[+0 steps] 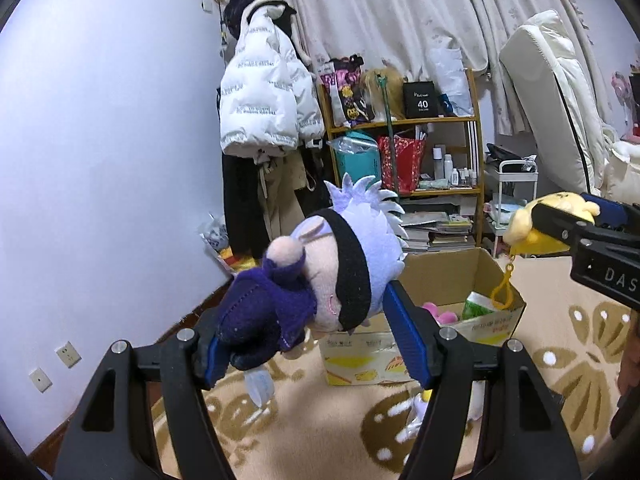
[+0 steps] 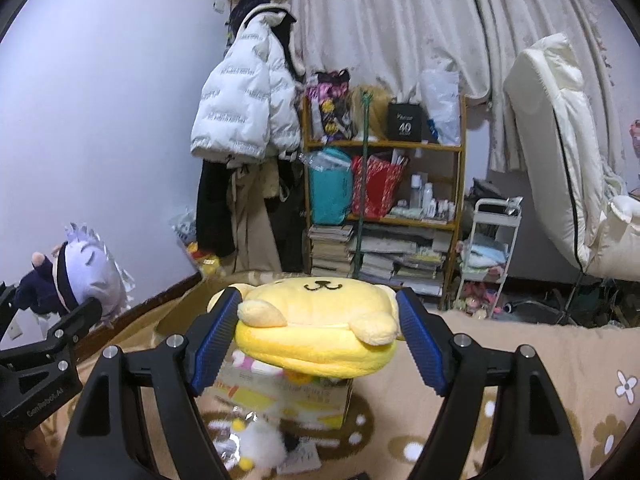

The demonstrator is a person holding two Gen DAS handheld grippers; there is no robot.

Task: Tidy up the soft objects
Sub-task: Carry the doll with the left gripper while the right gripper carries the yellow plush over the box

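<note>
A patterned pile rug (image 1: 568,344) in cream and tan is spread over the floor, and on it an open cardboard box (image 1: 472,276) is set, evidently as the collecting place for the soft things; a pink plush and a green packet are already seen inside. The box is of stiff corrugated board, square-cornered, with flaps folded outward.

A yellow dog plush (image 2: 316,320) is held above the box, level, in the right claw (image 2: 320,340). It is broad, flattened and cushion-like, of short fleece, with a stitched face and stubby paws; a yellow clip hangs from it in the left view. The right claw is clenched on it, the ribbed blue pads pressed to its two sides, so that the wide body is borne evenly.

A spiky-haired doll (image 1: 320,268) is grasped in the left claw (image 1: 308,344), well apart from the other toy and nearer the wall. Its head is round and soft, with pale lilac felt spikes, a black band and a dark purple felt body. It is gripped across body and head, probably because those are its bulkiest parts.

Both toys are judged to be in carriage toward the box, neither yet dropped in.
</note>
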